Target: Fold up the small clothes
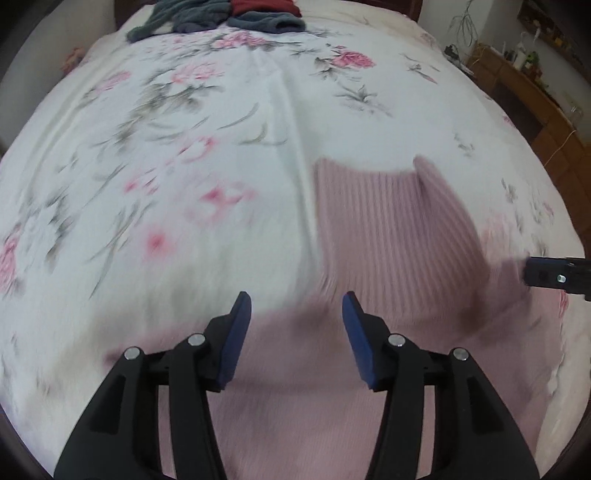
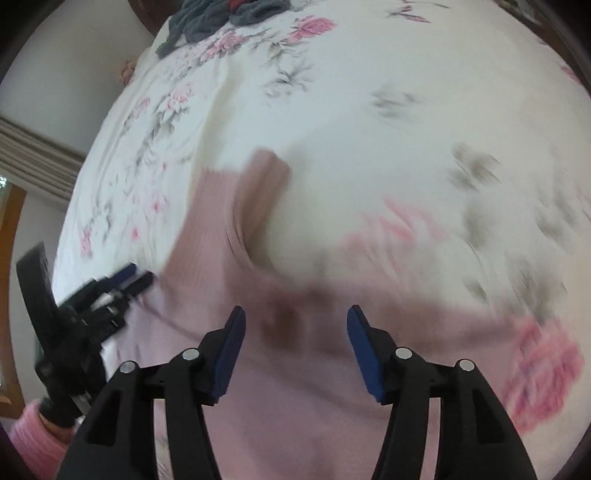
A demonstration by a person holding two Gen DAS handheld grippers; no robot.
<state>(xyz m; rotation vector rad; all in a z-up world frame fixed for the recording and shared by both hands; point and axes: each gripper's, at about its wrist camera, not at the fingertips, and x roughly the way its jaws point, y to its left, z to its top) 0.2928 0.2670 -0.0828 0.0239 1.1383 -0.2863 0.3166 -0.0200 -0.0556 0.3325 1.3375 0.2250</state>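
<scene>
Sweater, pink ribbed knit, lies on the floral bedsheet, spread out under both grippers. In the left wrist view its body fills the bottom, and a ribbed panel runs up toward 1 o'clock, with one corner of it curled up. Both views are pretty blurry, so whether that panel is a sleeve or a folded-in side is hard to call.

Left gripper hangs over the knit with jaws wide, nothing in them. Right gripper is the same: wide, empty, hovering above the fabric with a dark shadow just below it.

Looks like they're between grabs, part way through the fold. Next move probably calls for each gripper to drop onto an edge, pinch it and carry it across so the layers stack flat.

A pile of grey and red clothes waits at 12 o'clock, well apart.
</scene>
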